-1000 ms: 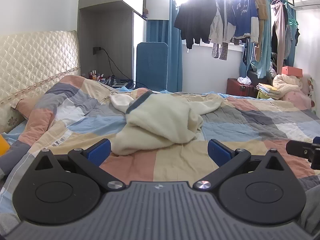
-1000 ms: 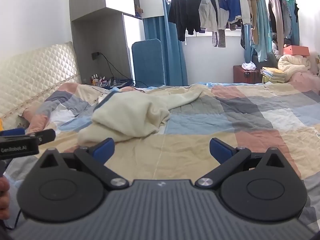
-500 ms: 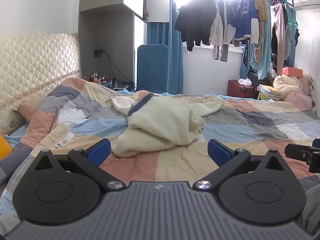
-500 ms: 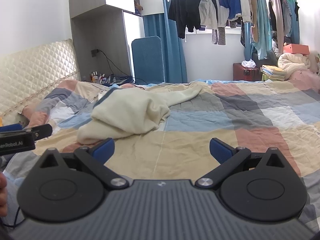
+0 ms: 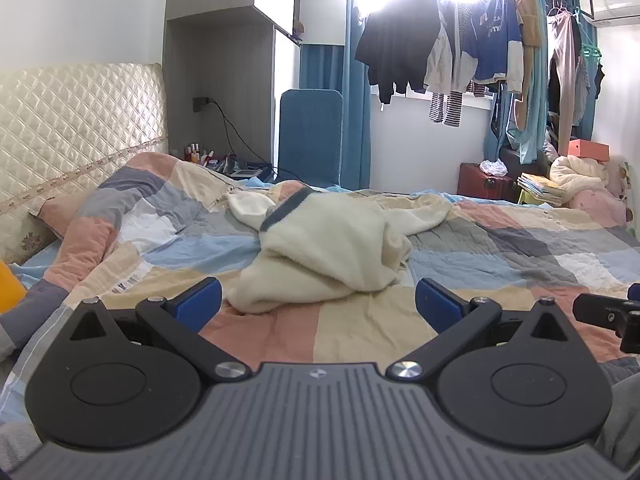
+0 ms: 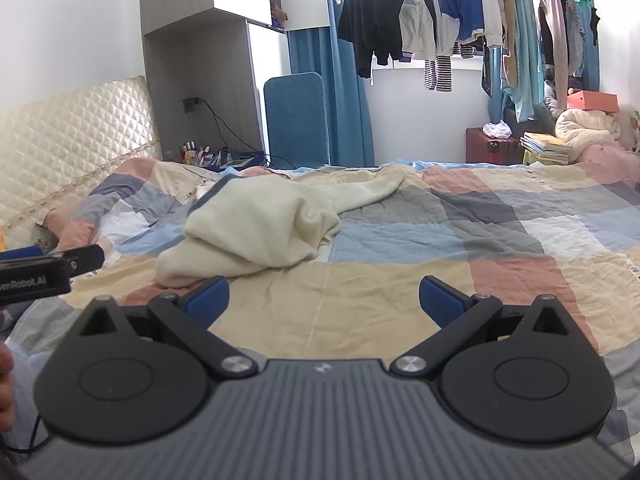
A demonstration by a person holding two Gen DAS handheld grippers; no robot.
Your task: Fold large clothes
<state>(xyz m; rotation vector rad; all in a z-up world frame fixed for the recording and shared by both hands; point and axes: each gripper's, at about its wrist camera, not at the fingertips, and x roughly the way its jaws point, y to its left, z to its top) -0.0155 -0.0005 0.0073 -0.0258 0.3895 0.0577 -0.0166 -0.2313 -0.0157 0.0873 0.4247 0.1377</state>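
Note:
A cream fleece garment (image 5: 328, 252) with a dark collar lies crumpled in the middle of the patchwork bed quilt (image 5: 360, 328); it also shows in the right wrist view (image 6: 260, 228). My left gripper (image 5: 318, 306) is open and empty, just short of the garment's near edge. My right gripper (image 6: 324, 300) is open and empty, over the quilt to the right of the garment's near end. The right gripper's tip shows at the left wrist view's right edge (image 5: 604, 314); the left gripper's tip shows at the right wrist view's left edge (image 6: 48, 270).
A quilted headboard (image 5: 72, 120) stands at the left. A blue chair (image 5: 310, 136) and a cluttered nightstand (image 5: 224, 164) are beyond the bed. Hanging clothes (image 5: 460, 48) fill the window rail. A red box (image 5: 484, 182), books and bedding sit at the right.
Both grippers have moved a little forward and tilted up toward the garment. Both stay open. The garment has not moved.

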